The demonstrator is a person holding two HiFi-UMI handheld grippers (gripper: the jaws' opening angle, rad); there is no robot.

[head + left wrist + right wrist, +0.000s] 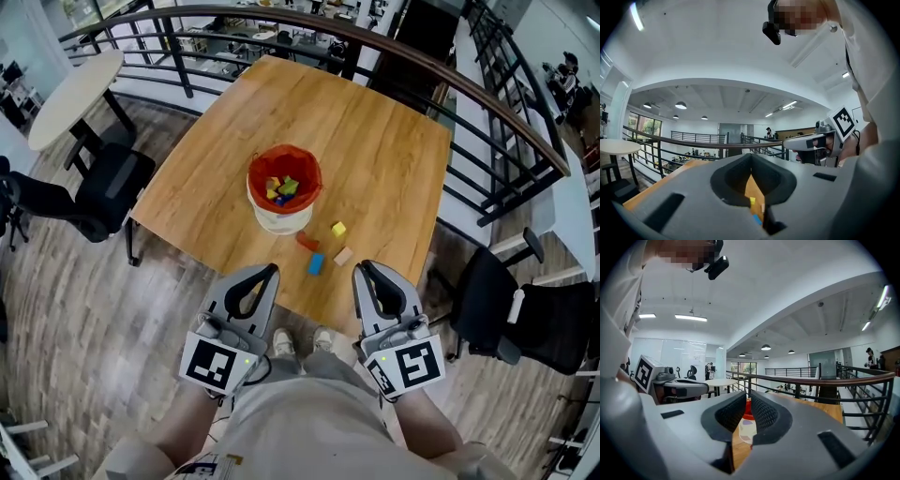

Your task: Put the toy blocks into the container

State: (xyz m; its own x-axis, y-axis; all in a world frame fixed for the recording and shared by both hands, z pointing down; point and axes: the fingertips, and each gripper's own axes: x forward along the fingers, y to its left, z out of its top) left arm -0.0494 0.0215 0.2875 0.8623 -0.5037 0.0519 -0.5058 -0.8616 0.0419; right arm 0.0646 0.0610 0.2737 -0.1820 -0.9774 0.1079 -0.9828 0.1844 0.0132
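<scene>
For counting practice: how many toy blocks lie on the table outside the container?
4 beside the container: red block nearest it, yellow block, tan block, blue block nearest the table edge.

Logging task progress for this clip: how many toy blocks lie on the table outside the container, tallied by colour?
yellow block: 1
red block: 1
blue block: 1
beige block: 1
Total: 4 loose on the table, all near the container.
</scene>
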